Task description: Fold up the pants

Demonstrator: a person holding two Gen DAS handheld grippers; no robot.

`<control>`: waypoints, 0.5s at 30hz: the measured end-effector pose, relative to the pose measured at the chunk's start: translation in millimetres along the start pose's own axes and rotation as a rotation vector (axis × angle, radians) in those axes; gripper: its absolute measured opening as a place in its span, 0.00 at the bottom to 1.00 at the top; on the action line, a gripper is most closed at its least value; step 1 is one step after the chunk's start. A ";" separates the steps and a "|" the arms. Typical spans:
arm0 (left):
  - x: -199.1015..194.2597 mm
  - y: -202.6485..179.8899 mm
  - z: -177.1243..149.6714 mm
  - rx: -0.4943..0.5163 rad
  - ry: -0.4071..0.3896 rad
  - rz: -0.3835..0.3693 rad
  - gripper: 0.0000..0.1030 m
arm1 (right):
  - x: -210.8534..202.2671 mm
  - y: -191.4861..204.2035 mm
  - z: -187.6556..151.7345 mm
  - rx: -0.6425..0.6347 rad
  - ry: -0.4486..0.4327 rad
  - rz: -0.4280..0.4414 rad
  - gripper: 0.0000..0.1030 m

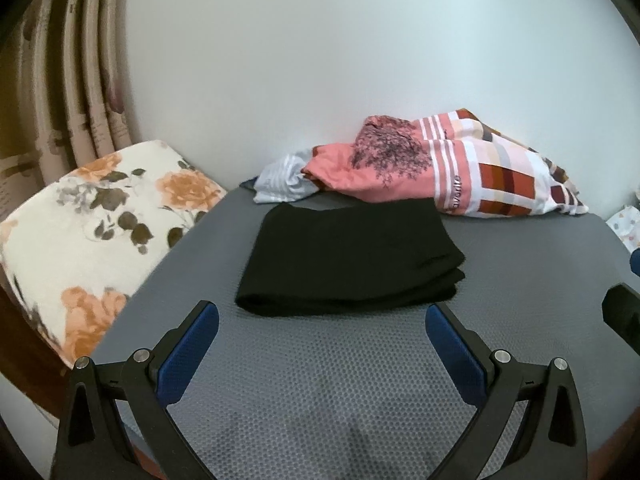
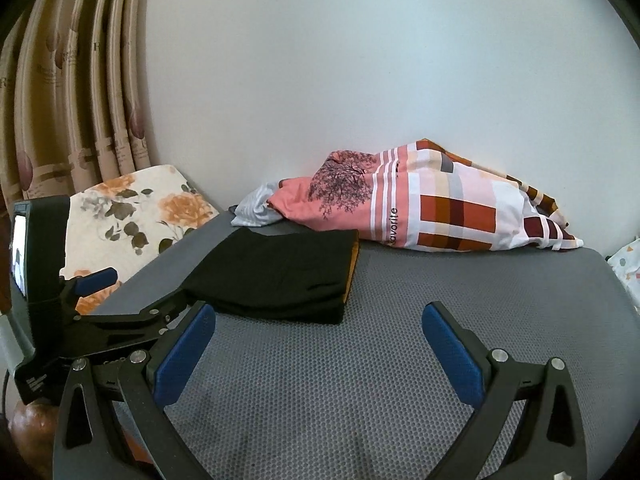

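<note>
The black pants [image 1: 348, 256] lie folded into a compact stack on the grey mat [image 1: 320, 380]. My left gripper [image 1: 322, 312] is open and empty, just in front of the stack's near edge. In the right wrist view the pants [image 2: 276, 276] lie at centre left, with an orange lining at their right edge. My right gripper [image 2: 318, 312] is open and empty, to the right of and in front of the stack. The left gripper's body [image 2: 100, 320] shows at the left of the right wrist view.
A pile of pink and checked cloth [image 1: 460, 168] lies against the white wall behind the pants. A floral cushion [image 1: 100, 224] sits left of the mat. Curtains [image 2: 72, 100] hang at the far left. The mat's right edge [image 2: 616, 280] is near.
</note>
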State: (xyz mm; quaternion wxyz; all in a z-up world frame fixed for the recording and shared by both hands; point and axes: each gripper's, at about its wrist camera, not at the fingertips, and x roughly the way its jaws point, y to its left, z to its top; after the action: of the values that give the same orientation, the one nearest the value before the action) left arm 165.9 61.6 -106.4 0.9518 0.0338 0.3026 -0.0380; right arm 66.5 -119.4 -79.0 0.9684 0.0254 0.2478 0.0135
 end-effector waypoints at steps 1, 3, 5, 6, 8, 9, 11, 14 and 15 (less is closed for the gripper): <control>0.2 1.4 0.1 -0.015 0.002 -0.010 0.99 | -0.5 -0.2 -0.4 0.002 0.001 0.000 1.00; -1.9 3.4 0.7 -0.042 -0.011 -0.026 0.99 | -1.0 -1.0 -1.2 0.006 0.004 0.001 1.00; -5.6 4.6 2.5 -0.051 -0.032 -0.024 0.99 | -1.9 -2.4 -1.6 0.009 0.007 0.000 1.00; -7.8 4.5 4.2 -0.048 -0.040 -0.027 0.99 | -1.9 -2.9 -1.5 0.011 0.008 0.001 1.00; -9.8 3.6 7.1 -0.037 -0.035 -0.011 0.99 | -3.2 -4.0 -1.8 0.012 0.009 0.001 1.00; -11.1 3.7 8.6 -0.035 -0.034 -0.009 0.99 | -2.1 -3.9 -1.5 0.011 0.008 -0.001 1.00; -15.0 3.1 9.6 -0.033 -0.046 -0.001 0.99 | -3.2 -5.7 -2.5 0.014 0.008 -0.001 1.00; -19.7 1.5 11.6 -0.024 -0.053 0.024 0.99 | -3.7 -7.7 -4.0 0.018 0.013 -0.003 1.00; -21.1 1.6 11.7 -0.027 -0.055 0.020 0.99 | -4.4 -8.1 -4.9 0.020 0.014 -0.003 1.00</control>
State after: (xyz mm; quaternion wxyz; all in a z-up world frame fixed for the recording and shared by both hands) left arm 155.6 63.2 -84.6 0.9604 0.0228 0.2765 -0.0252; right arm 60.3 -127.4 -81.6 0.9663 0.0348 0.2548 0.0097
